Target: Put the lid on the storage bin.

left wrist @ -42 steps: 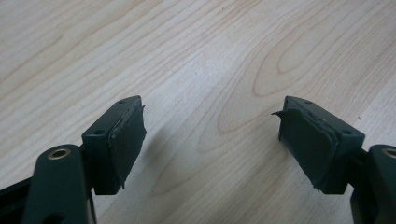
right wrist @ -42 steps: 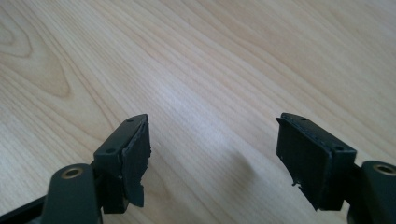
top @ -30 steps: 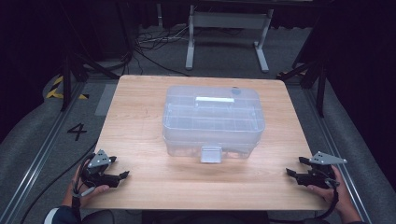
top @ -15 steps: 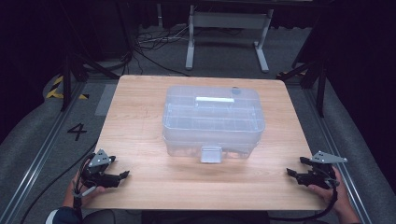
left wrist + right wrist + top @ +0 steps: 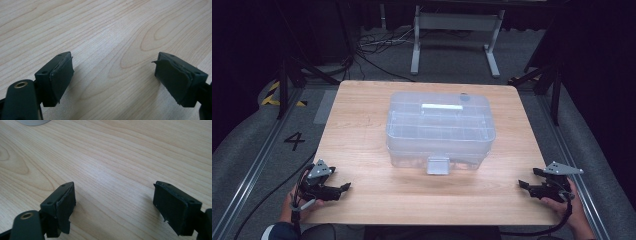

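Note:
A clear plastic compartment box [image 5: 440, 127] with a white handle [image 5: 441, 107] and a front latch [image 5: 437, 165] stands shut in the middle of the wooden table [image 5: 362, 115]. My left gripper [image 5: 343, 189] rests at the table's front left corner, pointing right, well apart from the box. In the left gripper view its jaws [image 5: 113, 60] stand wide apart over bare wood. My right gripper [image 5: 528, 179] lies at the front right corner, pointing left. The right gripper view has its jaws [image 5: 113, 186] open with nothing between them.
Behind the table a metal stand [image 5: 454, 30] and loose cables [image 5: 372, 47] sit on the dark floor. Rails run along both sides of the table, and a "4" [image 5: 294, 141] is marked on the floor at left. A pale rounded edge [image 5: 32, 122] shows far off.

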`<act>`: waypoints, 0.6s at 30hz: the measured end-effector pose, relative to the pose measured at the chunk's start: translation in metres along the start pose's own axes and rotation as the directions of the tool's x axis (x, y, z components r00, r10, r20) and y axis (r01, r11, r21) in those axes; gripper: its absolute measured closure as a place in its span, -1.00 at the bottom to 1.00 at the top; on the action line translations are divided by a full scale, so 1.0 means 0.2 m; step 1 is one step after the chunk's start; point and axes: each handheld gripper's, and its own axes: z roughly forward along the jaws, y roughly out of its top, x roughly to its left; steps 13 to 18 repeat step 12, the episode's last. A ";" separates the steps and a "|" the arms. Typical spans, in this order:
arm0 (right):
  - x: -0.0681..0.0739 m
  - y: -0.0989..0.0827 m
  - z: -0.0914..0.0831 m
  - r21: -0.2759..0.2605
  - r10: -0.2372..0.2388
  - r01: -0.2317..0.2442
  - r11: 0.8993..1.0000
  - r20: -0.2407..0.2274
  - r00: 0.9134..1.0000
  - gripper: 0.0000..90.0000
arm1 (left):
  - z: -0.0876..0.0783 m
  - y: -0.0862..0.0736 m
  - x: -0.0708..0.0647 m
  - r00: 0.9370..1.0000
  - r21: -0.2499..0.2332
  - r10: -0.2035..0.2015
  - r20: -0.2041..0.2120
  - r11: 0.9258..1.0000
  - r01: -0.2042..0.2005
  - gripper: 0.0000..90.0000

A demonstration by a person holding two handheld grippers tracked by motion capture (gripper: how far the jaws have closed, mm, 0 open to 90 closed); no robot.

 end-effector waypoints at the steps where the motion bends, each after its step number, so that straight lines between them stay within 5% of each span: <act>1: 0.00 0.00 0.00 0.000 0.000 0.000 1.000 0.000 1.000 -0.59 | 0.00 0.00 0.00 1.000 0.000 -0.001 0.000 1.000 0.001 -0.65; 18: 0.00 0.00 0.00 0.000 0.000 0.000 1.000 0.001 1.000 -0.59 | 0.01 0.00 -0.01 1.000 -0.003 -0.007 0.004 1.000 0.007 -0.66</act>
